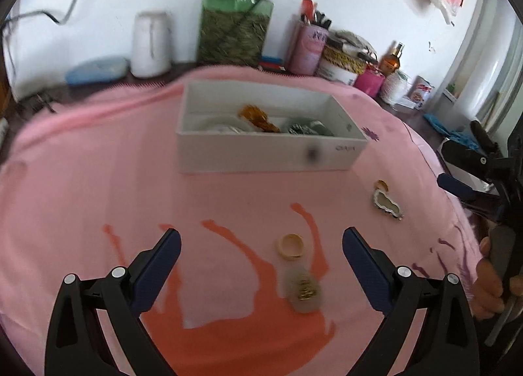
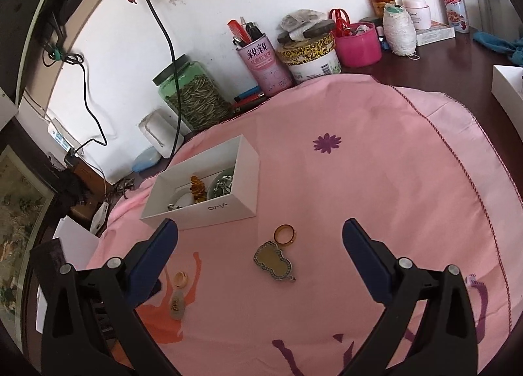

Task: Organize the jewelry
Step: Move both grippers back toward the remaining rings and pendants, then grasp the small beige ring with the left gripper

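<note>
A white box (image 1: 271, 153) (image 2: 228, 209) on the pink cloth holds an amber piece (image 1: 258, 117) (image 2: 197, 188) and other jewelry. In the left wrist view a cream ring (image 1: 291, 245) and a pale pendant with gold (image 1: 304, 291) lie between the fingers of my open, empty left gripper (image 1: 261, 255). In the right wrist view an amber ring (image 2: 284, 234) and a gourd-shaped pendant (image 2: 274, 261) lie between the fingers of my open, empty right gripper (image 2: 260, 245). The gourd pendant (image 1: 387, 204) and the right gripper (image 1: 474, 176) also show in the left wrist view.
Along the wall behind the cloth stand a green jar (image 1: 233, 23) (image 2: 193, 94), a pink pen cup (image 2: 264, 62), a patterned tin (image 2: 310, 55), a pink bowl (image 2: 358, 41), a string spool (image 2: 400, 29) and bottles. Cables hang on the wall.
</note>
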Available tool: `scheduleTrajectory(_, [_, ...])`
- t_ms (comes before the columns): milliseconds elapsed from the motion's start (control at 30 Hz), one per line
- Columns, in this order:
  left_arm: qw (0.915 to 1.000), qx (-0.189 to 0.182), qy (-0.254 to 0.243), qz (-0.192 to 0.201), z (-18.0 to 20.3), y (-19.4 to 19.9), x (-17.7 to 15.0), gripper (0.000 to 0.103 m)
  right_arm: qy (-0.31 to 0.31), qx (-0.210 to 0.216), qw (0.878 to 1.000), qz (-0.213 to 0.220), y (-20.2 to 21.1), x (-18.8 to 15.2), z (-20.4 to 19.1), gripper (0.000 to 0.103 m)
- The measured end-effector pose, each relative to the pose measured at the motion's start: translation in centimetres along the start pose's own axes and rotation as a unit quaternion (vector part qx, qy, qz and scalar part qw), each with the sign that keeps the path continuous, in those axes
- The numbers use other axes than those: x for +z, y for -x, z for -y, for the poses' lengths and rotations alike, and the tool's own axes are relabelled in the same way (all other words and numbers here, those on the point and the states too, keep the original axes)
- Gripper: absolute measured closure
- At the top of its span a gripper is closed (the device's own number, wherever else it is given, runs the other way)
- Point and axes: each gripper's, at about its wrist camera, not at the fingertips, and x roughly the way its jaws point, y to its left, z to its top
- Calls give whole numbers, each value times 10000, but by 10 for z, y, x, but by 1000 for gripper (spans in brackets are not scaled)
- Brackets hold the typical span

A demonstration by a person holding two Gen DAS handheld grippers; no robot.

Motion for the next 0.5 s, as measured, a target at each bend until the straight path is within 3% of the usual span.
scheduleTrajectory(200, [9985, 414, -290, -205, 12, -19, -4, 6, -13, -54, 10000, 34, -1, 0, 0, 7])
scheduleTrajectory(333, [9911, 1208, -469, -293, 12, -30, -2, 6, -17, -108, 9999, -103, -10, -2, 3, 7])
scheduleTrajectory(433, [9883, 1487, -164, -288, -8, -26, 0, 6, -80, -115, 9993, -353, -22, -3, 8, 7])
scheduleTrajectory(500, [9881, 1502, 76, -314, -23, -24, -1, 6, -258, 178, 9975, -639, -33, -5, 14, 7])
